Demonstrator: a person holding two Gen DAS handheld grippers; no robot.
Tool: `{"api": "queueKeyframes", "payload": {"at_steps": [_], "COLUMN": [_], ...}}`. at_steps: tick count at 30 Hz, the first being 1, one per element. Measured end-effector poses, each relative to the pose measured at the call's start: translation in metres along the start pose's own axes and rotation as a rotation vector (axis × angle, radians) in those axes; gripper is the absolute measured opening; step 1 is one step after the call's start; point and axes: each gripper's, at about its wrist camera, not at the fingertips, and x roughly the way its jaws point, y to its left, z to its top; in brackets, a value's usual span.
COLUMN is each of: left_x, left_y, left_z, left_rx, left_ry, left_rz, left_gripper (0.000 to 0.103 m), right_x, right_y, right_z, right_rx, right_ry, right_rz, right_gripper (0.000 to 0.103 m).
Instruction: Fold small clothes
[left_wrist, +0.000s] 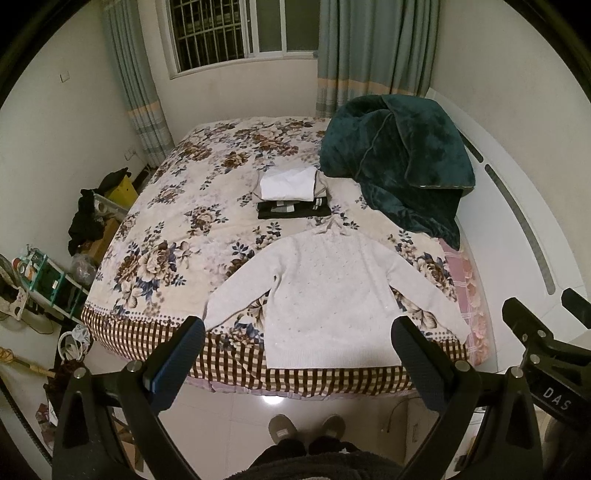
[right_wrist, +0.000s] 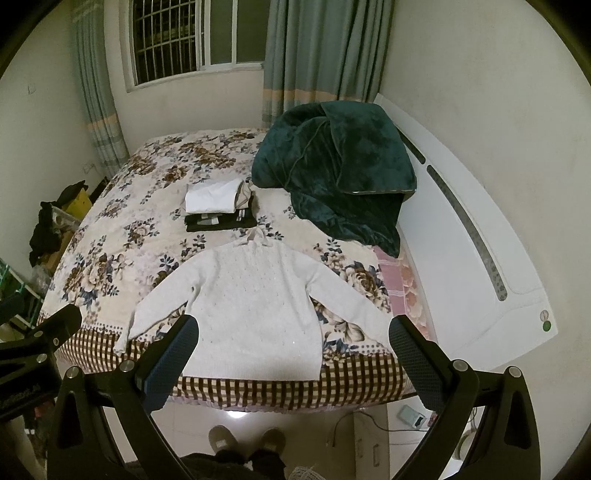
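Note:
A small white knit sweater lies flat on the floral bedspread, sleeves spread, hem at the bed's near edge; it also shows in the right wrist view. Behind it is a stack of folded clothes, white on top, black below, also in the right wrist view. My left gripper is open and empty, held above the near bed edge before the sweater's hem. My right gripper is open and empty, likewise above the hem.
A dark green plush blanket is heaped at the bed's far right. A white headboard runs along the right. Clutter and a shelf stand on the floor at left. My slippered feet stand on tiled floor.

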Motion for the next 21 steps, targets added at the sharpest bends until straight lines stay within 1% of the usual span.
{"api": "queueKeyframes", "payload": {"at_steps": [4,14,21], "left_x": [0.0002,0.0013,0.0005], "left_y": [-0.0006,-0.0001,0.0038], "left_z": [0.0045,0.0002,-0.0003], "left_rx": [-0.003,-0.011,-0.018], "left_ry": [-0.003,-0.003,-0.012], "left_rz": [0.000,0.003,0.009], "left_gripper": [0.103,0.103,0.103], "right_x": [0.0013,0.0013,0.0007], "right_y": [0.0001,-0.0013,0.0000], "right_z": [-0.0017,0.0078,0.0021], "right_rx": [-0.001,-0.019,-0.022], "right_ry": [-0.005,-0.004,-0.010], "right_rz": [0.001,0.015,0.023], "right_gripper": [0.103,0.103,0.103]}}
